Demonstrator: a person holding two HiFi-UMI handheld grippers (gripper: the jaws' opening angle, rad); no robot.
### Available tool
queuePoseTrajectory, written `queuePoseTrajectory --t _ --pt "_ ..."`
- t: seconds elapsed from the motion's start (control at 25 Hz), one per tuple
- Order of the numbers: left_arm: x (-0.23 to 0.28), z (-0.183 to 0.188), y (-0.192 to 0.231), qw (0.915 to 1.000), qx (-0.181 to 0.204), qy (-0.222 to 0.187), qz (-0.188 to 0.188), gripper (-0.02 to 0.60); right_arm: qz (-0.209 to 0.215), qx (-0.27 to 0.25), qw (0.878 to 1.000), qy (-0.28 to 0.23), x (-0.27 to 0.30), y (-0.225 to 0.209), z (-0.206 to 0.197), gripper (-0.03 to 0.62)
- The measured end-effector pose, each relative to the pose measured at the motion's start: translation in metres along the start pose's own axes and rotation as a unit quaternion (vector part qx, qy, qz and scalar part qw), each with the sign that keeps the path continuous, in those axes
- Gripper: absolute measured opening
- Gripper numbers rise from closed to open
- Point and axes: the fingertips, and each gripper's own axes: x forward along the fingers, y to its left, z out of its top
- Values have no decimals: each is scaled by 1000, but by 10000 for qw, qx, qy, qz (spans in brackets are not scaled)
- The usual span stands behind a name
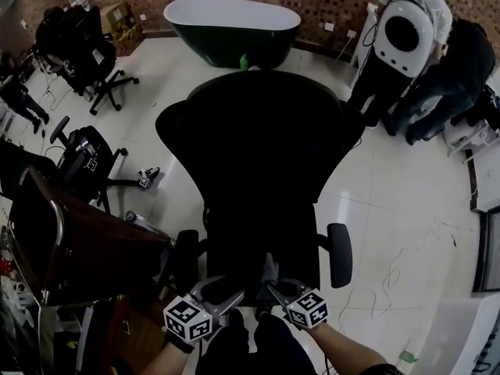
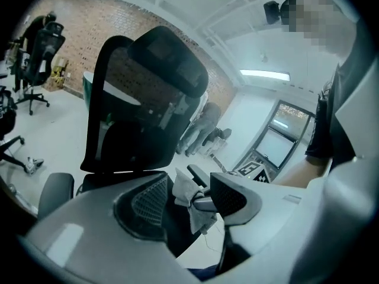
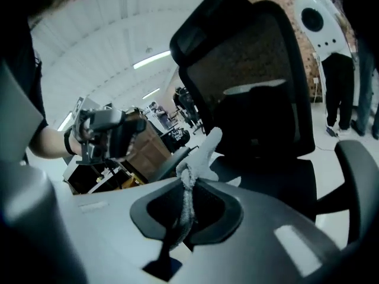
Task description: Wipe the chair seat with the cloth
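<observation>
The black mesh office chair (image 1: 262,143) stands right in front of me, its seat (image 1: 262,244) just beyond both grippers. The white cloth (image 3: 204,152) is pinched in my right gripper (image 3: 187,188), its free end sticking up past the jaws. In the left gripper view the same cloth (image 2: 188,197) hangs from the right gripper's fingertip between the spread jaws of my left gripper (image 2: 189,201), which is open and grips nothing. In the head view my left gripper (image 1: 223,297) and right gripper (image 1: 271,283) sit close together at the seat's near edge. The cloth hangs above the seat.
The chair's armrests (image 1: 340,252) flank the seat. A brown wooden cabinet (image 1: 101,248) stands close at the left. Other office chairs (image 1: 86,49) and a dark green bathtub (image 1: 230,26) lie beyond. People (image 1: 422,61) stand at the far right. Cables (image 1: 391,283) trail on the white floor.
</observation>
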Motion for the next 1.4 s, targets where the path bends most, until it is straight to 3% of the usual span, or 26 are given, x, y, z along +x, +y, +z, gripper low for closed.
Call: queuePoseTrajectory --t 0.24,0.44,0.68,0.92,1.12,1.4 --pt "-46 22 -45 9986 374 -291 -249 247 10 -392 9913 -1256 -60 62 102 31" --pt "-112 12 -95 9933 732 -685 -576 247 -145 -147 9759 -2172 -119 131 127 32" --pt "-210 -46 -147 9880 1110 -730 -783 247 -313 -212 9617 -2714 -171 247 94 31" --pt "-283 -86 -194 9837 1308 -867 -879 247 -464 -503 9578 -2791 -220 337 46 32" --pt "-310 -108 -225 9812 1428 -819 -1011 247 -542 -647 9559 -2814 -247 381 11 31" --pt "-304 -109 -275 9782 1468 -992 -1079 247 -336 -1057 9576 -2658 -276 416 -12 31"
